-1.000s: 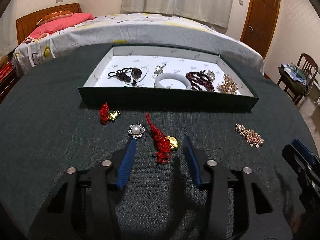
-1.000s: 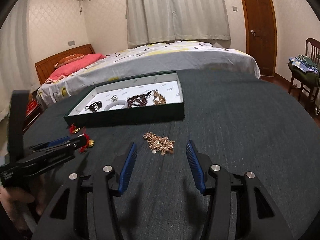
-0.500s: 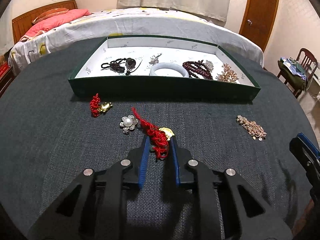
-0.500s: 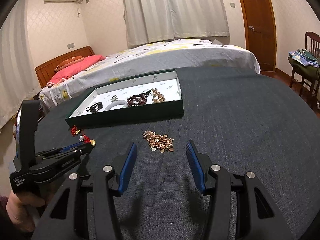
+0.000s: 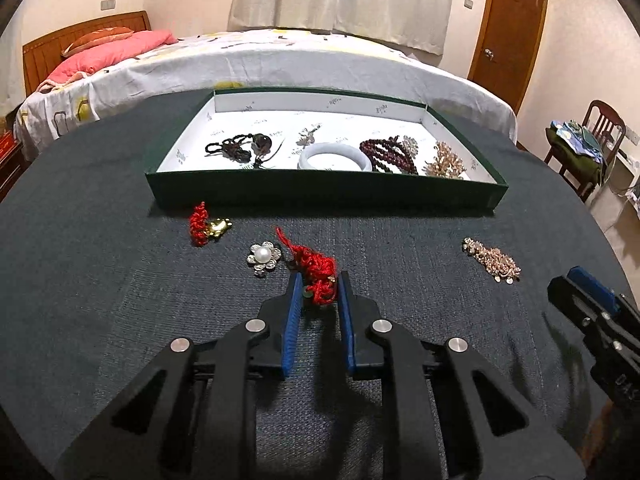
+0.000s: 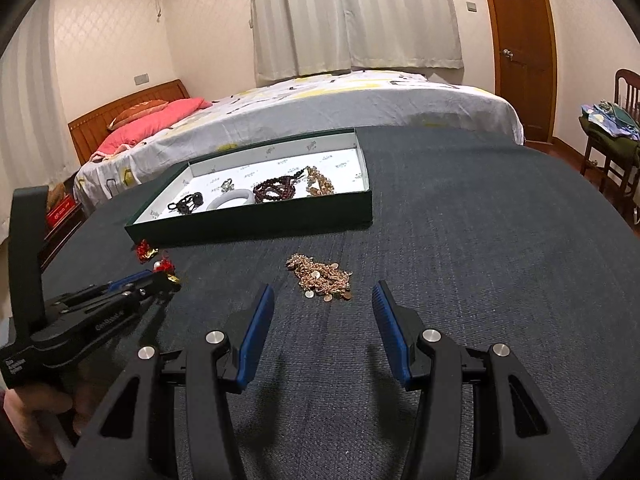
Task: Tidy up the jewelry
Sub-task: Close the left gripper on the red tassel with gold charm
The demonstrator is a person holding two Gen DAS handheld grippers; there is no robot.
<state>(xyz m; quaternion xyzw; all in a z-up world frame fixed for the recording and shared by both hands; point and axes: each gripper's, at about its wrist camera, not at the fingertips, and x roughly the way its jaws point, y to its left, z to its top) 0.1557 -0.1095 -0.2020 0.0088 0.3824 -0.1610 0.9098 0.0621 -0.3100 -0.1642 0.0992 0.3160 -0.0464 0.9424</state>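
Left hand-held gripper (image 5: 319, 284) clamps red cord charm (image 5: 316, 266) on table (image 5: 100, 280).

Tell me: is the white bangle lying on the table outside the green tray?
No, the white bangle lies inside the green tray.

Open right claw (image 6: 323, 294) just short of gold-coin jewelry (image 6: 322, 276), green tray (image 6: 256, 229) beyond

1. Warm, dim indoor light, seemingly from overhead.
2. Soft shadows fall beneath each claw onto the dark surface (image 5: 100, 300).
3. Fisheye bends the edges; corners go black.
4. Both views are sharp, with mild glare on the white tray (image 5: 320, 190) lining.
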